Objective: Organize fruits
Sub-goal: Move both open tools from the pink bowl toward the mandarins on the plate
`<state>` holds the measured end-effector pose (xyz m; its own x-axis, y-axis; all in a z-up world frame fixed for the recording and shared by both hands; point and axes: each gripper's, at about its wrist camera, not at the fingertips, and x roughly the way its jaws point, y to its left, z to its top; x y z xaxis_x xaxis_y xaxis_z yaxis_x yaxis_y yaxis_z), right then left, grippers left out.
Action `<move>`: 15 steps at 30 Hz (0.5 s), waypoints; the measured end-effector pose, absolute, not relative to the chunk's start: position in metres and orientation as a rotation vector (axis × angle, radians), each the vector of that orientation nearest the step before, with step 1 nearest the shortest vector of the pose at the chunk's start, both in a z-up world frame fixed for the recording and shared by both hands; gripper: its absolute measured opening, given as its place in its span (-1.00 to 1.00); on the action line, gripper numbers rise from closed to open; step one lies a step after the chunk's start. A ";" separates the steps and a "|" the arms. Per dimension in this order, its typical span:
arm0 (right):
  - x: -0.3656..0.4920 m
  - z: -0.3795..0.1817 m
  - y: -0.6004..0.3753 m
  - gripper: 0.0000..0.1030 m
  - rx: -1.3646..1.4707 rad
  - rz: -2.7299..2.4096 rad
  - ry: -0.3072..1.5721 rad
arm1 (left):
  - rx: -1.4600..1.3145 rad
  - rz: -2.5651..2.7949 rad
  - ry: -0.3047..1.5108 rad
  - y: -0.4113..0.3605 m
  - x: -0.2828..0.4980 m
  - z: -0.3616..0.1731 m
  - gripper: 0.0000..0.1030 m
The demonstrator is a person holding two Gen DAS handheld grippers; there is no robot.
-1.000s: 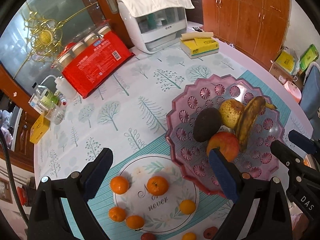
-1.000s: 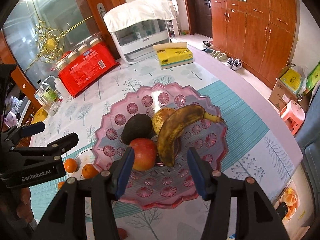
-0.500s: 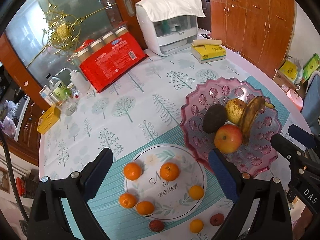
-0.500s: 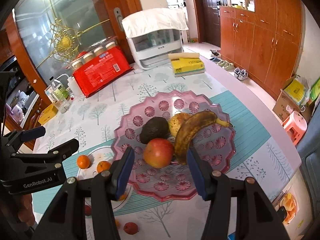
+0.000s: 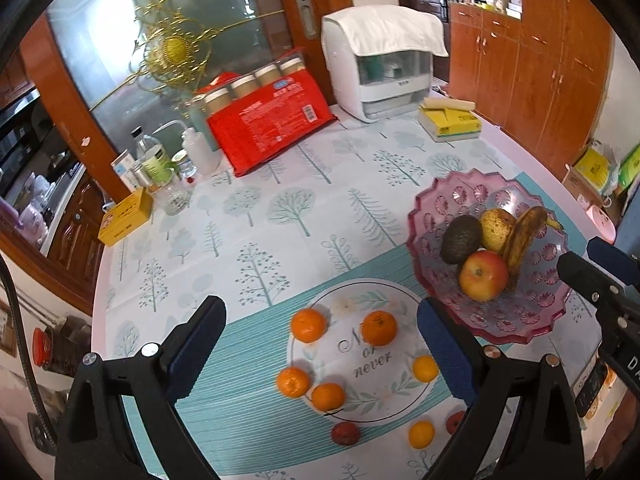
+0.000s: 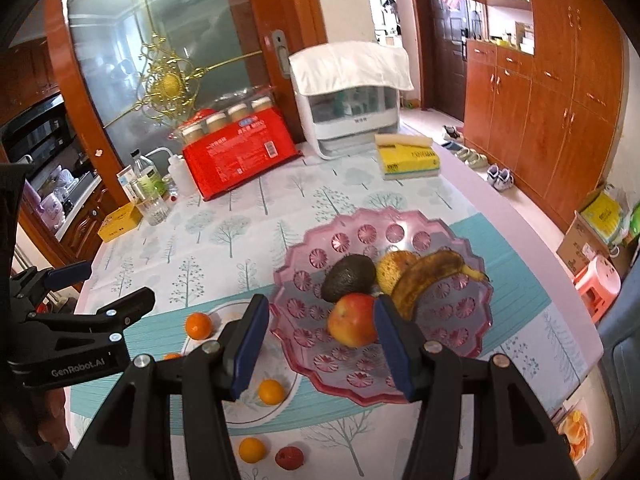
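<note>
A pink glass bowl (image 5: 500,322) holds an avocado (image 5: 461,239), a pear (image 5: 494,227), a brown banana (image 5: 522,236) and an apple (image 5: 483,275). Several oranges (image 5: 379,327) lie loose on the tablecloth's round print, with two small red fruits (image 5: 345,433) near the front edge. My left gripper (image 5: 320,344) hangs open and empty above the oranges. My right gripper (image 6: 322,320) is also open and empty, hovering over the near side of the bowl (image 6: 360,226) above the apple (image 6: 352,320). Each gripper shows at the edge of the other's view.
At the back of the table stand a red package (image 5: 272,128), a white appliance under a cloth (image 5: 384,64), a yellow box (image 5: 450,124), bottles (image 5: 156,160) and a small yellow carton (image 5: 126,216). The table's edge curves past the bowl, with a pink stool (image 6: 596,284) beyond.
Both grippers have drawn back and upward from the table, so the bowl looks smaller and more oranges and the red fruits have come into view. Neither gripper's jaws have changed.
</note>
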<state>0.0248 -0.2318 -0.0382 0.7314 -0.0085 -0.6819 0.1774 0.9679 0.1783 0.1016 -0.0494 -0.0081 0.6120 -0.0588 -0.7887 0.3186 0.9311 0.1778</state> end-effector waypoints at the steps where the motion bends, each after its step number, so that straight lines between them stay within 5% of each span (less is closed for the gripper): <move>1: 0.026 -0.037 -0.230 0.07 0.236 -0.098 0.744 | 0.312 -0.218 0.889 -0.046 0.101 -0.009 0.86; 15: 0.069 -0.080 -0.171 0.07 0.211 0.023 0.881 | 0.299 -0.157 1.003 0.013 0.129 -0.066 0.86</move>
